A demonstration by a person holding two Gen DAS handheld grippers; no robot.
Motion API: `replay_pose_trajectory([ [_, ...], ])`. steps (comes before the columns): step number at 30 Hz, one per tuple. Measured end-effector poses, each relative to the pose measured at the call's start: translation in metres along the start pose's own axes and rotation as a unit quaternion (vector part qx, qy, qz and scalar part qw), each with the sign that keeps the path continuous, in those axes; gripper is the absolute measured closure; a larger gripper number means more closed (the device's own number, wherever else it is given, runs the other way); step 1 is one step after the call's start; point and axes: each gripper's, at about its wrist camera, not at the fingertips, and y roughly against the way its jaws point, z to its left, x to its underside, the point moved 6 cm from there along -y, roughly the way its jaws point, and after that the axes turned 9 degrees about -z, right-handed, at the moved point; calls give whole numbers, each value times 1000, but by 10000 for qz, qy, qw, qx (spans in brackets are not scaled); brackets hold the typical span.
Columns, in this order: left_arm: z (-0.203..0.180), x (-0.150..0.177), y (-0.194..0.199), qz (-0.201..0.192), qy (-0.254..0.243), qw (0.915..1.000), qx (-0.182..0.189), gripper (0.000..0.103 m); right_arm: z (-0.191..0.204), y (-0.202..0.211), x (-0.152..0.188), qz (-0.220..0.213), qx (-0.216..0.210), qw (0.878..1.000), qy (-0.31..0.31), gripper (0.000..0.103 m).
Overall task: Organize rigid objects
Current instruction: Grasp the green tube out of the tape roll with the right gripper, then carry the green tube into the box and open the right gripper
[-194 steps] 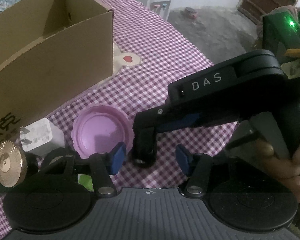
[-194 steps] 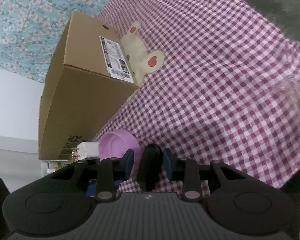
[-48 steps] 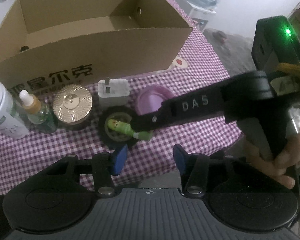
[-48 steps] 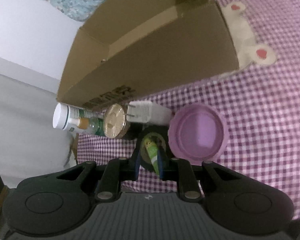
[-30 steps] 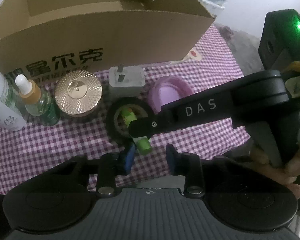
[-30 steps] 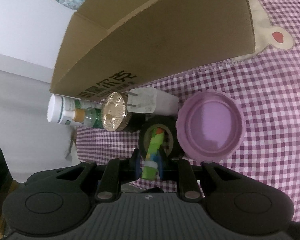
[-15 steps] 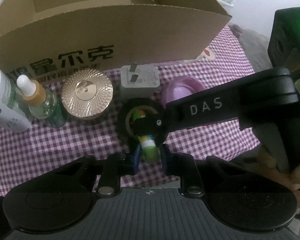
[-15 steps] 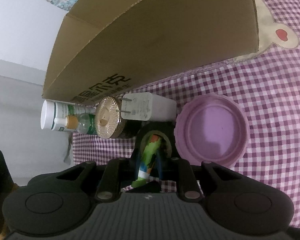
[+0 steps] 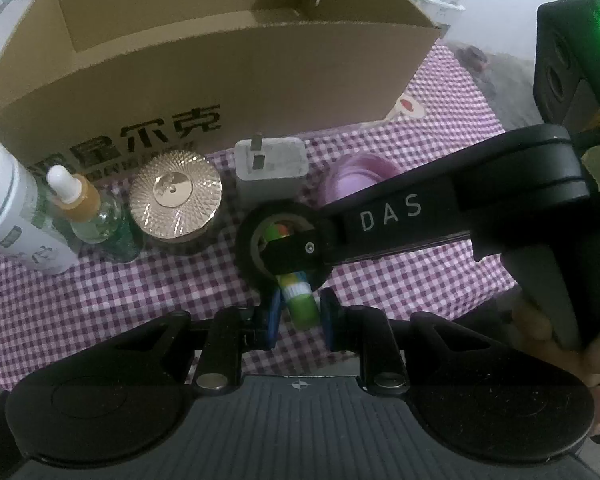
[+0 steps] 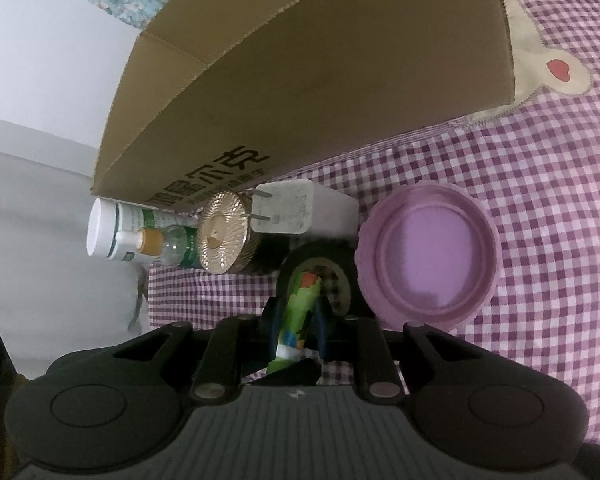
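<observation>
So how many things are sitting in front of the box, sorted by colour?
White: 2, tall white bottle, white plug charger
Clear: 1, dropper bottle
Gold: 1, round gold lid
Black: 1, tape ring
Green: 1, green tube
Pink: 1, pink lid
Total: 7

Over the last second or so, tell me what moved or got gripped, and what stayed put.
The left gripper has just been closing and now pinches the cap end of the green tube, where its jaws stood open beside it before. The right gripper stays clamped on the same tube, whose far end sits in the black tape roll. The cardboard box, gold lid, charger, bottles and purple lid kept their places.
</observation>
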Motion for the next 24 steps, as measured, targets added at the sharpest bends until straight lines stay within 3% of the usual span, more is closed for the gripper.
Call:
replay_pose_trajectory([
  [10, -13, -12, 63, -740, -281, 9969, -39, 83, 31, 63, 0, -529, -260, 9978, 309, 83],
  [15, 0, -42, 100, -1290, -325, 9910, -144, 83, 68, 93, -27, -928, -520, 9919, 698, 83],
  [20, 30, -85, 106, -1482, -224, 9880, -364, 82, 102, 87, -73, -1043, -743, 9866, 1014, 83],
  [24, 65, -118, 85, -1236, 157, 9913, -426, 83, 114, 49, -117, -804, -802, 9891, 942, 83],
])
